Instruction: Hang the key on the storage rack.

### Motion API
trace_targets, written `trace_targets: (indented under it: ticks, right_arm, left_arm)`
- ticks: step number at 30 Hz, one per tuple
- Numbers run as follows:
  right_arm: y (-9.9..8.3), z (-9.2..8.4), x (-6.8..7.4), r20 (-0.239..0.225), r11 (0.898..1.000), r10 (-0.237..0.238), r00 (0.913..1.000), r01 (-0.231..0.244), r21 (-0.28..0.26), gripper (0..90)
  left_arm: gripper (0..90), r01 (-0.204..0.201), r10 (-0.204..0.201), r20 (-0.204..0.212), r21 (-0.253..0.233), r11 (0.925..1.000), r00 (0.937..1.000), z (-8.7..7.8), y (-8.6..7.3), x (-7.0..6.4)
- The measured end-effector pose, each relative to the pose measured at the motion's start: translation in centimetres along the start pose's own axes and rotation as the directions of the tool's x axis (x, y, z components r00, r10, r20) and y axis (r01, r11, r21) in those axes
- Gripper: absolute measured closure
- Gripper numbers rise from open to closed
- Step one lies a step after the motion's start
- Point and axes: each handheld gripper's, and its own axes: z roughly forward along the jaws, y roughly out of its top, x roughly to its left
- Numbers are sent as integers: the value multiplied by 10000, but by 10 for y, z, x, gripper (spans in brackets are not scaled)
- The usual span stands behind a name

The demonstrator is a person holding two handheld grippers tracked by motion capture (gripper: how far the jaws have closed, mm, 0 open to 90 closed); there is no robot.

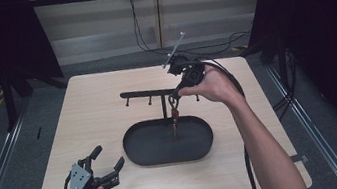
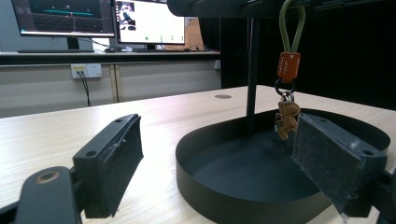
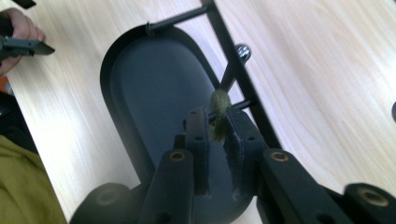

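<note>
Right gripper point(image 3: 217, 128): pinching the keychain point(image 1: 174, 115) loop at the stand point(image 1: 163, 106) peg.
Left gripper point(image 1: 108, 165): open, idle.
Advice: release only once the loop is seated over the peg.

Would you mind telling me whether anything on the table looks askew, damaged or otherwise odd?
Nothing stands out. The black stand is upright in its tray, and the keychain hangs straight from its green loop, which sits between the right gripper fingers.

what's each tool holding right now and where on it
The right tool pinches the green cord loop of the keychain, at the top of the loop by the rack's peg. The left tool is open, holding nothing.
</note>
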Motion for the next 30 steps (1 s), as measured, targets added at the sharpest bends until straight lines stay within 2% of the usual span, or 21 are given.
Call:
trace_targets:
  ticks: [3,5,6,11,13,16,19,20,23,30]
  right_arm:
    - [-5,0,2,-203,9999,-11,9998,9,-121,769]
    - [-9,0,5,-136,9999,-57,9999,55,-146,747]
    - [-11,-1,7,-267,9997,-5,9996,-1,-234,733]
    - [-21,-2,12,-261,9972,2,9997,-21,-749,693]
    - [-26,0,13,-466,9967,18,9989,-56,-813,666]
    - [-34,-1,15,-410,9923,161,9990,-210,-1224,652]
    - [-43,-2,16,-419,9850,286,9987,-353,-1688,644]
    - [-47,-2,18,-327,9797,380,9987,-437,-1957,632]
    - [-54,-2,23,-164,9715,322,9993,-352,-2346,619]
    - [-72,7,35,-119,9370,352,9993,-371,-3475,618]
  left_arm:
    - [157,-7,6,17,42,10000,10000,0,0,0]
    - [157,-7,7,16,42,10000,10000,0,0,0]
    - [157,-8,8,17,48,10000,10000,0,0,0]
    - [157,-22,22,12,47,10000,10000,0,0,0]
    - [157,-12,12,15,44,10000,10000,0,0,0]
    - [157,-11,11,9,33,10000,10000,0,0,0]
    - [157,-17,16,7,43,10000,10000,0,0,0]
    - [157,-14,14,9,44,10000,10000,0,0,0]
    - [157,-10,10,10,32,10000,10000,0,0,0]
    - [157,-7,7,15,41,10000,10000,0,0,0]
